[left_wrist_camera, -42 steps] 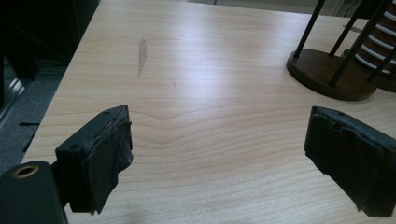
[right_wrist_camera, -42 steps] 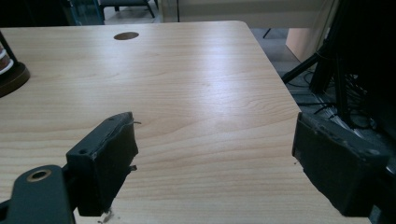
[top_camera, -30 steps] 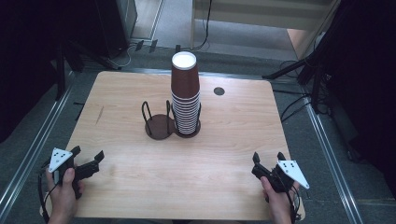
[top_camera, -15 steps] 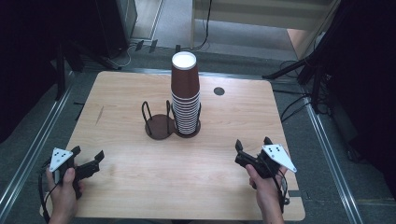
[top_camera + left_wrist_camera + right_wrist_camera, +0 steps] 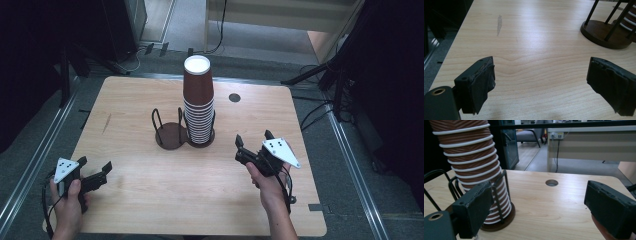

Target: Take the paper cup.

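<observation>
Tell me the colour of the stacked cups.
Brown with white rims; the cup stack shows best in the high view.

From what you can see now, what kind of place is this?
Probably an office or lab: a wooden table with a stack of paper cups, an office chair, and a wall power socket.

An office or lab: a desk with sockets point(image 5: 556, 135), an office chair point(image 5: 527, 135) and floor cables point(image 5: 320, 112).

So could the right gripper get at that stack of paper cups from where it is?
Probably yes: the right gripper is open, with bare table between it and the cup stack.
</observation>
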Demonstrator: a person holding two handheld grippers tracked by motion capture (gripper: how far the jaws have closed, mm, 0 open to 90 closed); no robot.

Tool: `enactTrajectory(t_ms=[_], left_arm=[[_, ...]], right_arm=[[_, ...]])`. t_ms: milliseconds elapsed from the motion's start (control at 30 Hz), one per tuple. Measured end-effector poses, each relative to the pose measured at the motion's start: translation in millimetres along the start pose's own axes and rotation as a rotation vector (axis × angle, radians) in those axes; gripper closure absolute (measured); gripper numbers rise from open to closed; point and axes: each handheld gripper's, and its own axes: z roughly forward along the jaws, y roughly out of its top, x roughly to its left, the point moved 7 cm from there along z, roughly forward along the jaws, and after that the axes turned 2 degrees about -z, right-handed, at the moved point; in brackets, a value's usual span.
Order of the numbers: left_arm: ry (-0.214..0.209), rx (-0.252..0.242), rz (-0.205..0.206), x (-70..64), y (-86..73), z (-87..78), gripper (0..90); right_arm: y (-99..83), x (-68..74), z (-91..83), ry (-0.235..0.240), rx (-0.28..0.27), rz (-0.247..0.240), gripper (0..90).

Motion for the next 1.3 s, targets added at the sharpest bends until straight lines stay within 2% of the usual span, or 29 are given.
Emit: enactTrajectory(t_ms=[100, 333, 567, 933, 1300], left_arm=[[-0.003, 0.002, 0.002, -0.2, 0.1, 0.5, 8.6], [-0.01, -0.007, -0.017, 1.3, 0.6, 0.2, 8.5], [-0.012, -0.006, -0.016, 0.9, 0.8, 0.8, 8.5], [-0.016, 0.001, -0.016, 1.2, 0.7, 1.4, 8.6], [-0.018, 0.005, -0.012, 1.0, 0.7, 2.0, 8.6]], right_arm=[[6.2, 9.9, 6.3, 0.02, 0.006, 0.0, 5.1], [15.6, 24.1, 18.2, 0.034, 0.011, 0.021, 4.6], [27.5, 38.1, 26.6, 0.051, -0.001, 0.003, 4.3], [40.9, 56.1, 40.7, 0.063, -0.022, 0.002, 3.3], [55.1, 75.0, 55.6, 0.101, -0.039, -0.013, 2.6]])
